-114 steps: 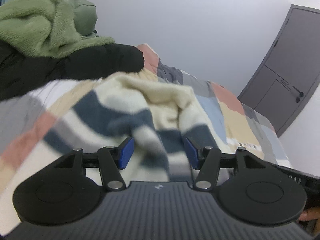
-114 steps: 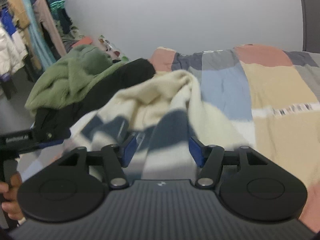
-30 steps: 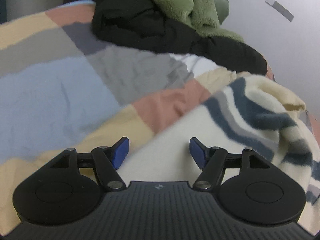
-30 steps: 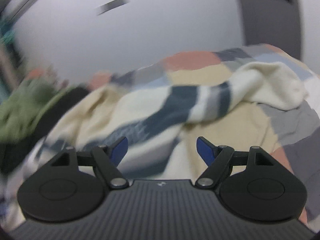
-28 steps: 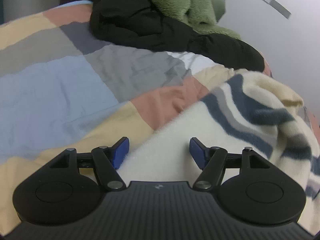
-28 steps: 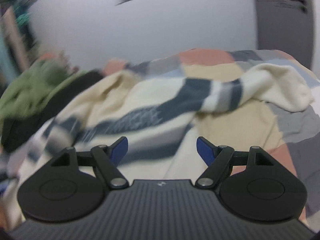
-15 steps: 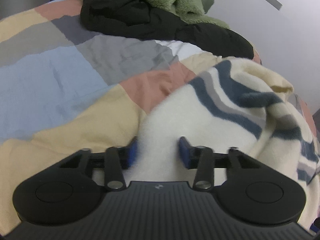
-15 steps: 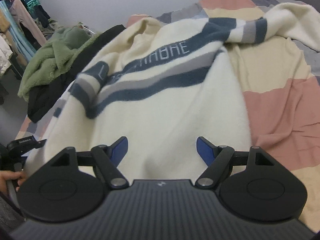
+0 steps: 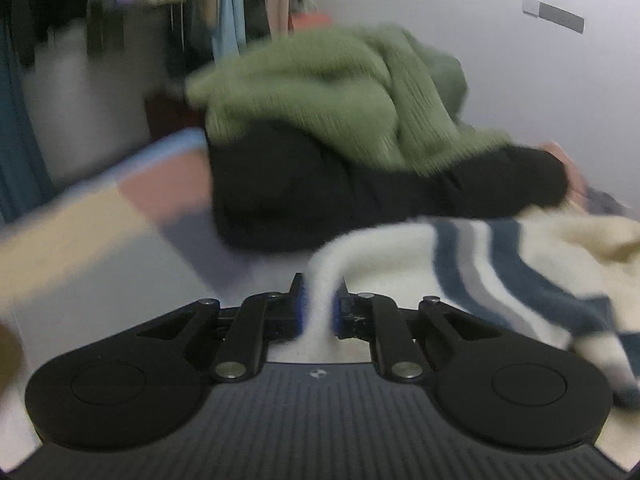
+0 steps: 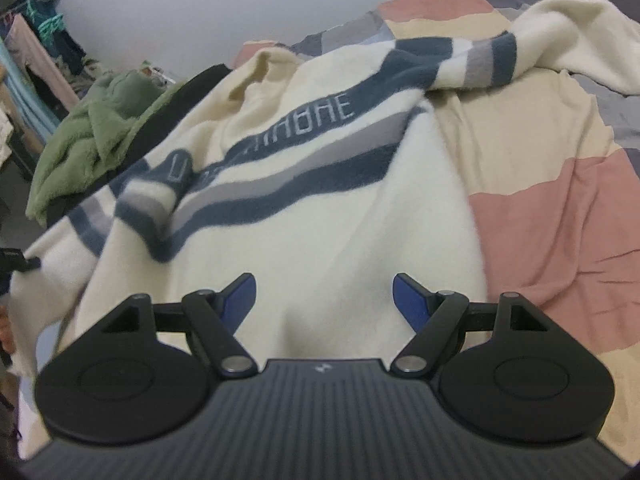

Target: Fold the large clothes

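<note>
A cream sweater (image 10: 320, 216) with navy and grey stripes lies spread on the patchwork bed cover (image 10: 560, 220), one sleeve trailing to the far right. My left gripper (image 9: 319, 308) is shut on a fold of the sweater's (image 9: 500, 264) cream edge and holds it lifted. My right gripper (image 10: 324, 300) is open, its blue pads over the cream hem, gripping nothing. The left gripper also shows at the left edge of the right wrist view (image 10: 12, 260).
A green fleece (image 9: 340, 92) lies on a black jacket (image 9: 360, 196) at the bed's far side; both also show in the right wrist view (image 10: 92, 124). Hanging clothes (image 9: 160, 8) line the back left. A grey wall stands behind the bed.
My left gripper closed on the sweater's edge and lifted it; its view swung up toward the clothes pile. My right gripper stayed open and moved closer over the hem.
</note>
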A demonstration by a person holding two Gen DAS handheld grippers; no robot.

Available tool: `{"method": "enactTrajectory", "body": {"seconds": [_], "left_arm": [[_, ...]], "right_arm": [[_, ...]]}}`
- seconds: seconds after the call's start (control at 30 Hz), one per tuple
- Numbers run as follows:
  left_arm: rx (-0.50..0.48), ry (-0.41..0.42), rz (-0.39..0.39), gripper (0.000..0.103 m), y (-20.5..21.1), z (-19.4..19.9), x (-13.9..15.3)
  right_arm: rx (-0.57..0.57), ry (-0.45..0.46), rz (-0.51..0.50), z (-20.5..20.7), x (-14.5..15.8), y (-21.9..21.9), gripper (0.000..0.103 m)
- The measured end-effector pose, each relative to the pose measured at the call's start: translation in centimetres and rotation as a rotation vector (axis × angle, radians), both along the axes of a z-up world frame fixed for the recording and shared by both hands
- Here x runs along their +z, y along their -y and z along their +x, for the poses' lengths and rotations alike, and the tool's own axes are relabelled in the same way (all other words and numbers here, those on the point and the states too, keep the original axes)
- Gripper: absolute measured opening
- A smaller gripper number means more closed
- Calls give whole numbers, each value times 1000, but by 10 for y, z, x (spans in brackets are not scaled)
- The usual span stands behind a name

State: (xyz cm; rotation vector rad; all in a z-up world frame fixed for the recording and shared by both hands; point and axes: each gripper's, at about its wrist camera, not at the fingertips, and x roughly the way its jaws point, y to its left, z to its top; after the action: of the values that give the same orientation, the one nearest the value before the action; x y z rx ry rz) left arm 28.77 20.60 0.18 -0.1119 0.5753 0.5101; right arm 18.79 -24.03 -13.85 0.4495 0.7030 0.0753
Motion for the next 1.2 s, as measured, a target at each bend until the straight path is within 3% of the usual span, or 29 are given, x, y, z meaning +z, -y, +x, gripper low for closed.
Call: {"method": "enactTrajectory", "body": {"seconds": [0.03, 0.17, 0.37, 0.5, 0.6, 0.67, 0.73, 0.87, 1.03, 1.2], "left_arm": [[12, -6, 78, 15, -2, 11, 5], [38, -54, 202, 15, -10, 48, 0], [67, -133, 194, 15, -31, 81, -52], [24, -135, 266, 16, -26, 88, -65], [14, -138, 231, 28, -21, 85, -62], [-12, -122, 203, 57, -13, 77, -56], [-30, -99, 182, 66, -3, 65, -47], [-62, -47, 84, 69, 15, 32, -30], [-96, -15, -108, 70, 40, -22, -16], [-156, 42, -204, 70, 78, -72, -9]], "right_arm": [[-4, 5, 8, 2, 0, 2, 77], [-11, 24, 46, 8, 3, 9, 77], [-37, 27, 7, 23, 0, 15, 77], [-35, 25, 43, 31, -6, 20, 78], [-34, 22, 39, 36, -8, 20, 78], [-37, 18, 44, 38, -9, 20, 79], [-43, 24, 48, 36, -7, 22, 77], [-49, 29, 53, 25, -4, 23, 77], [-41, 54, 40, 6, 5, 21, 77], [-37, 59, 0, -9, 12, 17, 77]]}}
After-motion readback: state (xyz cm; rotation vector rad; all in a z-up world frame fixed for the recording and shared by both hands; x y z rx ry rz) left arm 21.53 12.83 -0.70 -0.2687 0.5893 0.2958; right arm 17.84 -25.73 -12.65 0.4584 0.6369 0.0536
